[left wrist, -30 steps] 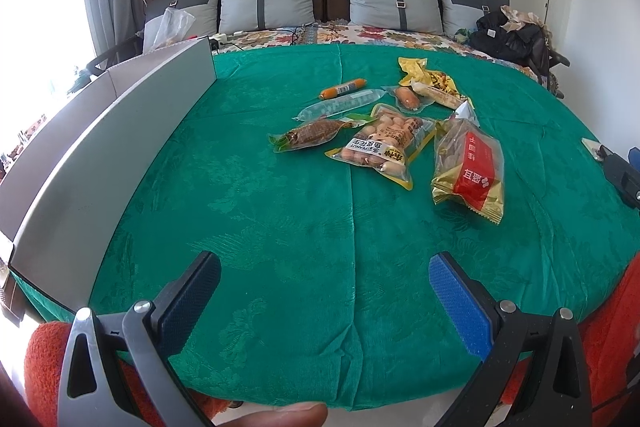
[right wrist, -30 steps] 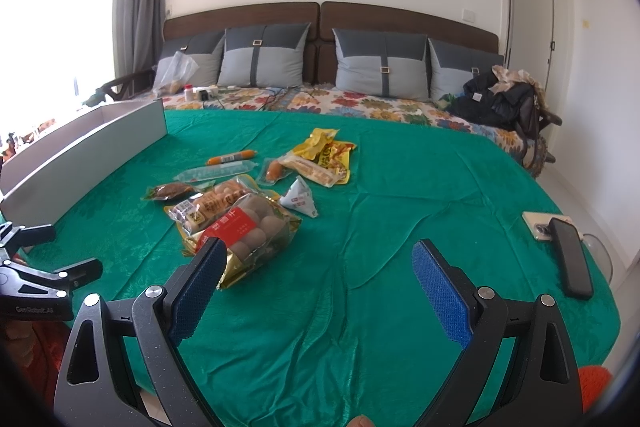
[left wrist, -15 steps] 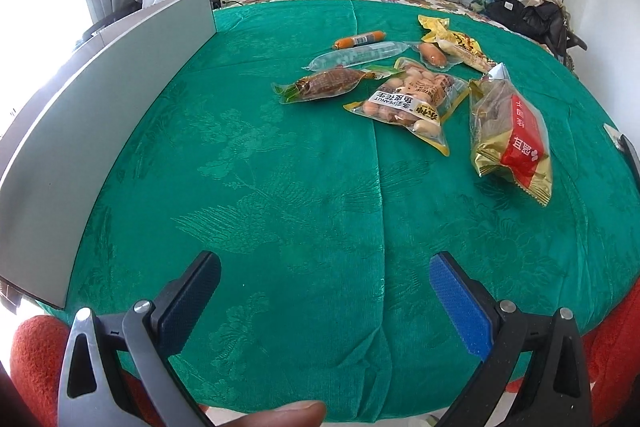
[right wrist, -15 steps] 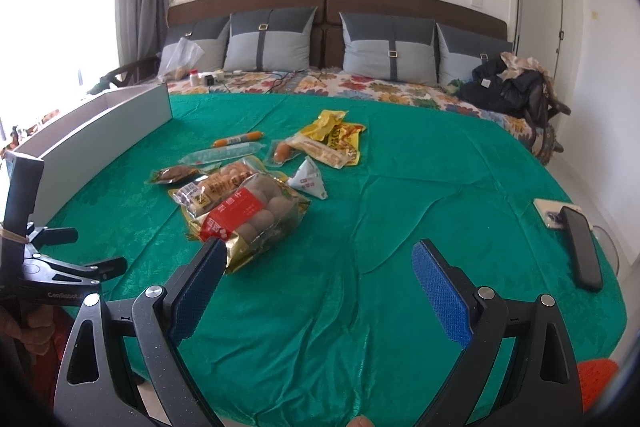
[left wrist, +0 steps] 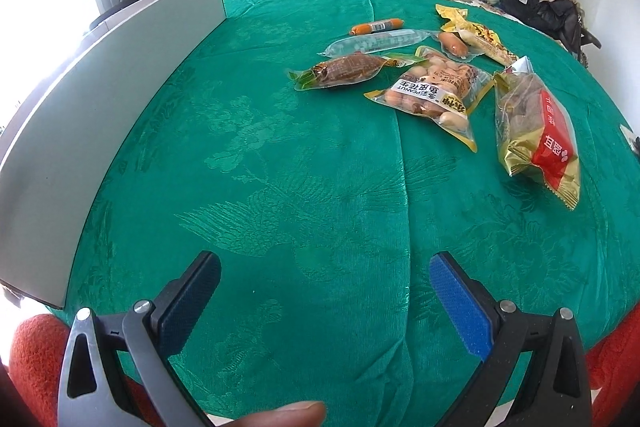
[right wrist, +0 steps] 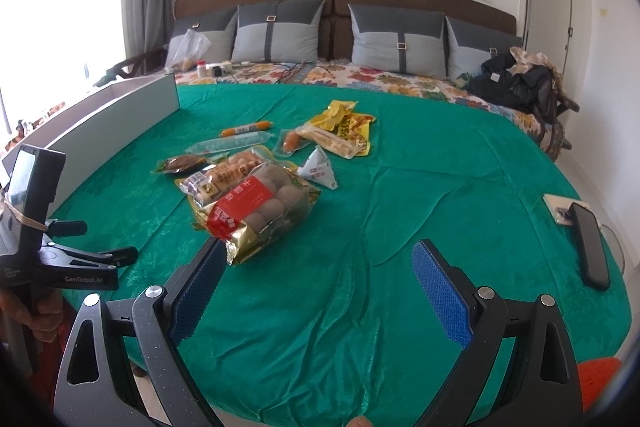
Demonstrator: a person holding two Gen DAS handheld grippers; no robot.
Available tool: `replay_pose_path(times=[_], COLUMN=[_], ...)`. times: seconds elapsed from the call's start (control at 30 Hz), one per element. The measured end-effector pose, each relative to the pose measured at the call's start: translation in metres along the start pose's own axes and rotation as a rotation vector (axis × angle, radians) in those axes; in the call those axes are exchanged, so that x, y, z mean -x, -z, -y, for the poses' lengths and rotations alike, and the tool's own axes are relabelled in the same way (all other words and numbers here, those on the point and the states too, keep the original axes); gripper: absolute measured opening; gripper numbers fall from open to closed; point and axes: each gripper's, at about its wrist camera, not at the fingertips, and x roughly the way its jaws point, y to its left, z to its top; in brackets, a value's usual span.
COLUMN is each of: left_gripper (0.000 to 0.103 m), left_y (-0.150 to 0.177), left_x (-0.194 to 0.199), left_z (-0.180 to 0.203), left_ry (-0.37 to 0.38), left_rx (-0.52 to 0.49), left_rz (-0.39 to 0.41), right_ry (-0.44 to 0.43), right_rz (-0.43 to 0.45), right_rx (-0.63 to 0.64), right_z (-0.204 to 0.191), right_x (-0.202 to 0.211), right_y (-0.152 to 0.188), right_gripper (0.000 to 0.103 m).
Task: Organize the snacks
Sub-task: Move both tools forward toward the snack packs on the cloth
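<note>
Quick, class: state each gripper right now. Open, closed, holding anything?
Left gripper: open, holding nothing, above the green cloth.
Right gripper: open, holding nothing; the gold snack bag lies just ahead.

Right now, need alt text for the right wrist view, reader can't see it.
The open right claw hovers over a green cloth, empty, with a pile of snack packs beyond it, the nearest a gold bag with a red label. A long grey box stands at the left, a dark phone at the right edge.
</note>
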Motion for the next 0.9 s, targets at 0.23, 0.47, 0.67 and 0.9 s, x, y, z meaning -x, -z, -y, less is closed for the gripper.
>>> replay_pose_path(times=[0.23, 0.47, 0.67, 0.9], left_gripper=[0.103, 0.103, 0.103, 0.103], left_y=[0.001, 0.002, 0.002, 0.003], left_x=[-0.005, -0.009, -0.01, -0.011], left_z=[-0.001, -0.002, -0.004, -0.006], left_ry=[-0.009, -0.01, 0.0, 0.007], left_rx=[0.001, 0.006, 0.021, 0.032], left_rz=[-0.018, -0.038, -0.045, -0.051], right_ry=[-0.009, -0.014, -0.02, -0.021], right_rz=[-0.01, -0.013, -0.018, -0.022], right_rx=[0.0, -0.002, -0.002, -0.007], right_z=[-0.001, -0.001, -0.002, -0.002], right_x=[-0.002, -0.001, -0.002, -0.003], right_y=[0.001, 0.001, 0.001, 0.001], right_gripper=[0.096, 0.096, 0.096, 0.096])
